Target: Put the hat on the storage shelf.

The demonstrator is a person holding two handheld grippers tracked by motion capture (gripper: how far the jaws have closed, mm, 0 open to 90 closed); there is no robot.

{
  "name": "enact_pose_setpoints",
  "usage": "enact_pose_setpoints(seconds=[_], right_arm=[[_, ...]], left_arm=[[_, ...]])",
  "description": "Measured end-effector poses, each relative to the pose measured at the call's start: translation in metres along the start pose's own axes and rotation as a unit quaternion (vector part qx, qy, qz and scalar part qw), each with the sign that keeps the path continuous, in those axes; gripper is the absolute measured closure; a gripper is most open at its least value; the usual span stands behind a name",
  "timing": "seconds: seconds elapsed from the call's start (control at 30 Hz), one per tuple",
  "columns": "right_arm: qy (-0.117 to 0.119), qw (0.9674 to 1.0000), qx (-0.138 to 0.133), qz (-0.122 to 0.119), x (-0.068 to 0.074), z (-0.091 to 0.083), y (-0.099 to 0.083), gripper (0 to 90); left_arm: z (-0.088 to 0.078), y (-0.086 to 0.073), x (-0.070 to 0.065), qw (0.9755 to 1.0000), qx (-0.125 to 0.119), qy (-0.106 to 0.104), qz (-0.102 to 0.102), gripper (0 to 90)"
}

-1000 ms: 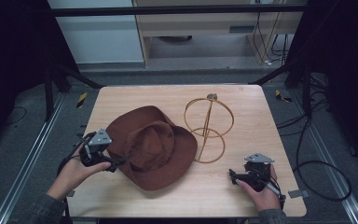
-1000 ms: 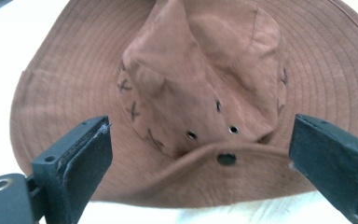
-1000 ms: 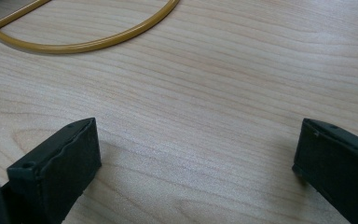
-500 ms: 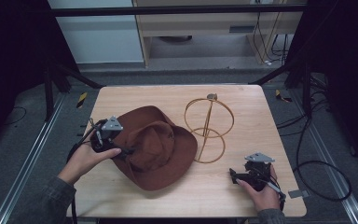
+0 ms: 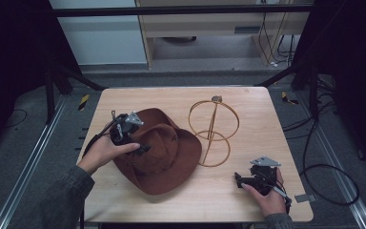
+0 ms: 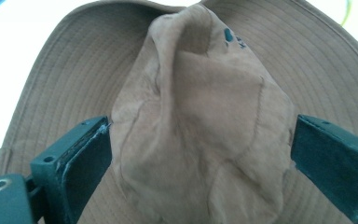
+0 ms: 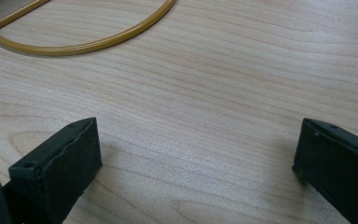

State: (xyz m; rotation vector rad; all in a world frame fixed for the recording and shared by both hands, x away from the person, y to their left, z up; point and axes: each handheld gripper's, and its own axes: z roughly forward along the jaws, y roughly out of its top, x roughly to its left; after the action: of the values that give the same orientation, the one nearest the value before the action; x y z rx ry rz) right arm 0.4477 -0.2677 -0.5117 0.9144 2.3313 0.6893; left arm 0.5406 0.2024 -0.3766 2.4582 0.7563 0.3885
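Brown, soft and wide-brimmed, a fabric hat [image 5: 164,155] lies on the left-centre of the pale wooden tabletop [image 5: 248,195], its creased crown up and its stitched brim spread flat around it. The left hand-held gripper [image 5: 140,149], held in the person's left hand [image 5: 102,151], sits over the hat's left side with its grey three-cornered plate uppermost. In the left gripper view the hat [image 6: 200,116] takes up nearly the whole picture and the two black jaws stand wide apart, one on either side of the crumpled crown; the left jaw is right at the fabric's edge, the right jaw just beside it, and nothing is pinched between them. Just to the right of the hat stands a gold wire hat stand [image 5: 213,131], made of an upright ring on a thin post above a round base hoop resting on the wood. The right hand-held gripper [image 5: 240,180] rests low near the tabletop's front right corner in the person's right hand [image 5: 267,193], well apart from the hat. In the right gripper view its jaws are spread wide over bare wood grain, holding nothing, with part of the gold base hoop [image 7: 74,44] curving across the top.
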Motion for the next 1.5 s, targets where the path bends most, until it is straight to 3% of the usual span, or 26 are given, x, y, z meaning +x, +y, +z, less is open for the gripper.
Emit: enact_pose_setpoints(seconds=[0.1, 0.23, 0.5, 0.8, 1.0, 1.13, 1.23, 1.4, 1.5], right_arm=[[0.000, 1.0000, 0.001, 0.002, 0.000, 0.000, 0.000, 0.8], [-0.001, 1.0000, 0.001, 0.001, 0.000, 0.000, 0.000, 0.8], [-0.001, 1.0000, 0.001, 0.002, 0.001, 0.000, 0.000, 0.8], [-0.001, 1.0000, 0.001, 0.002, 0.001, -0.001, 0.000, 0.8], [-0.001, 1.0000, 0.001, 0.002, 0.001, -0.001, 0.000, 0.8], [-0.001, 1.0000, 0.001, 0.002, 0.001, -0.001, 0.000, 0.7], [-0.001, 1.0000, 0.002, 0.002, 0.001, -0.001, 0.000, 0.7], [-0.001, 1.0000, 0.001, 0.002, 0.001, -0.001, 0.000, 0.7], [0.000, 1.0000, 0.001, 0.002, 0.001, -0.001, 0.000, 0.7]], left_arm=[[0.003, 0.005, 0.003, 1.0000, 0.006, 0.002, 0.002, 4.9], [0.010, 0.011, 0.007, 0.9999, 0.000, 0.001, -0.012, 5.5], [0.027, 0.017, 0.013, 0.9997, 0.018, -0.005, -0.015, 9.2], [0.046, 0.022, 0.016, 0.9991, 0.035, -0.015, -0.016, 18.9], [0.054, 0.025, 0.012, 0.9985, 0.049, -0.022, -0.006, 31.3], [0.058, 0.025, 0.012, 0.9976, 0.064, -0.027, -0.005, 45.8], [0.059, 0.024, 0.012, 0.9967, 0.075, -0.031, -0.001, 61.8], [0.053, 0.023, 0.018, 0.9968, 0.072, -0.034, -0.013, 83.7], [0.048, 0.022, 0.020, 0.9972, 0.067, -0.032, -0.014, 88.0]])
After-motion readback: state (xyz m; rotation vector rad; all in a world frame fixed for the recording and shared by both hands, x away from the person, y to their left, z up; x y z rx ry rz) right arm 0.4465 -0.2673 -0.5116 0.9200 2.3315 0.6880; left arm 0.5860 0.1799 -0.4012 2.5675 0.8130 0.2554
